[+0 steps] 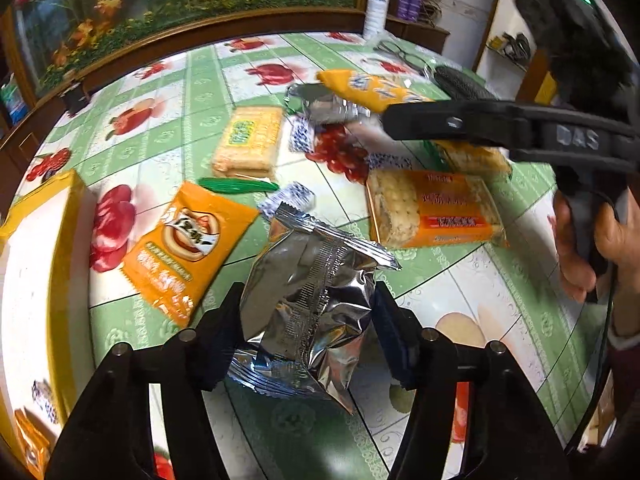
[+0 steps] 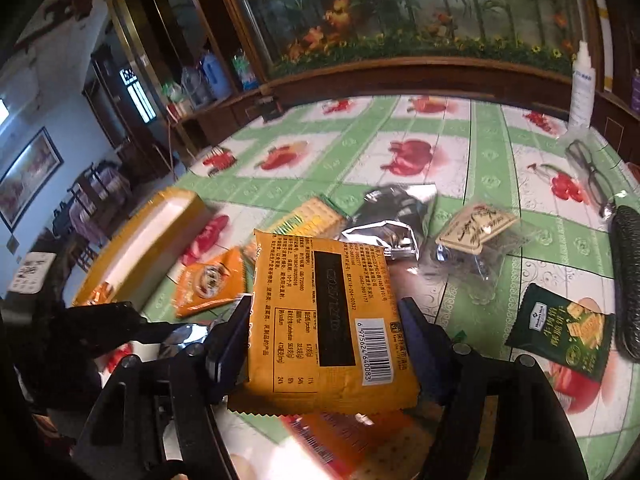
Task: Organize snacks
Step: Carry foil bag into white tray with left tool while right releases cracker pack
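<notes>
My left gripper [image 1: 308, 300] is shut on a crinkled silver foil packet [image 1: 308, 292] and holds it above the table. My right gripper [image 2: 324, 312] is shut on an orange snack packet [image 2: 324, 320], its barcode side facing the camera; that packet [image 1: 372, 88] and the right gripper show at the upper right of the left wrist view. A yellow box [image 1: 44, 248] with a white inside stands at the left; it also shows in the right wrist view [image 2: 140, 240]. Loose snacks lie on the fruit-patterned tablecloth [image 1: 460, 280].
On the table lie an orange packet [image 1: 188, 244], cracker packs [image 1: 436, 208] [image 1: 248, 140], another silver packet [image 2: 388, 216], a dark green packet [image 2: 564, 328], a clear-wrapped biscuit [image 2: 476, 224], glasses [image 2: 592, 172] and a white bottle [image 2: 582, 84]. A wooden-framed cabinet stands behind.
</notes>
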`<action>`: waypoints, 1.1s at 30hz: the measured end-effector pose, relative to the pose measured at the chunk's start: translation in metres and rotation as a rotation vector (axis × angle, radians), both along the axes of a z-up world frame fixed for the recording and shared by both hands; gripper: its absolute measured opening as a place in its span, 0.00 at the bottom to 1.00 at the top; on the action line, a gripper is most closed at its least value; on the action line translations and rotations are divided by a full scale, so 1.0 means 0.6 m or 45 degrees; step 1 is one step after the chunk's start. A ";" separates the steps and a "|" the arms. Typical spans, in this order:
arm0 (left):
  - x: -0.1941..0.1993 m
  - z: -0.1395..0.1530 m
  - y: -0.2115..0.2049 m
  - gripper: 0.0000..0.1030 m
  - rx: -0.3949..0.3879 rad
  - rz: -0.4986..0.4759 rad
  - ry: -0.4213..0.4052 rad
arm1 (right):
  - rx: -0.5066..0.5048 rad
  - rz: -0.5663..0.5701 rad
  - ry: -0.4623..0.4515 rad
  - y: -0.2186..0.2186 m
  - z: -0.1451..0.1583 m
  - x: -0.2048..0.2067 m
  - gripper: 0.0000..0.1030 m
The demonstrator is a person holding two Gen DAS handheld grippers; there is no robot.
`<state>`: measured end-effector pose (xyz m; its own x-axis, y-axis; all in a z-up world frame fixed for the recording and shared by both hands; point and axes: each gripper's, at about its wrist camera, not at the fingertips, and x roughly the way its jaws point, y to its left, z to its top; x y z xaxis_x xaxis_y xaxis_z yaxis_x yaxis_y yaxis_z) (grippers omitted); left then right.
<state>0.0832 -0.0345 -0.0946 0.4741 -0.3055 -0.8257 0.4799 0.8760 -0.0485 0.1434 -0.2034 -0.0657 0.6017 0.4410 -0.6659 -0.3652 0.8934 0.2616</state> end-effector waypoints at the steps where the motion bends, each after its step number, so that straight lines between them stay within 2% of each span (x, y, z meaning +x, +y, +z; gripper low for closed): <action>1: -0.004 0.007 0.005 0.58 -0.005 0.033 -0.010 | 0.017 -0.003 -0.022 0.002 0.011 -0.012 0.70; 8: -0.040 0.060 0.049 0.59 -0.013 0.288 -0.128 | 0.053 0.012 -0.124 0.041 0.056 -0.075 0.70; 16: -0.073 0.112 0.135 0.59 -0.002 0.521 -0.259 | 0.099 0.094 -0.157 0.103 0.081 -0.106 0.70; 28: -0.099 0.139 0.247 0.59 0.018 0.777 -0.388 | 0.106 0.250 -0.194 0.225 0.103 -0.127 0.70; 33: -0.104 0.131 0.285 0.59 0.004 0.840 -0.391 | 0.100 0.305 -0.169 0.276 0.098 -0.118 0.70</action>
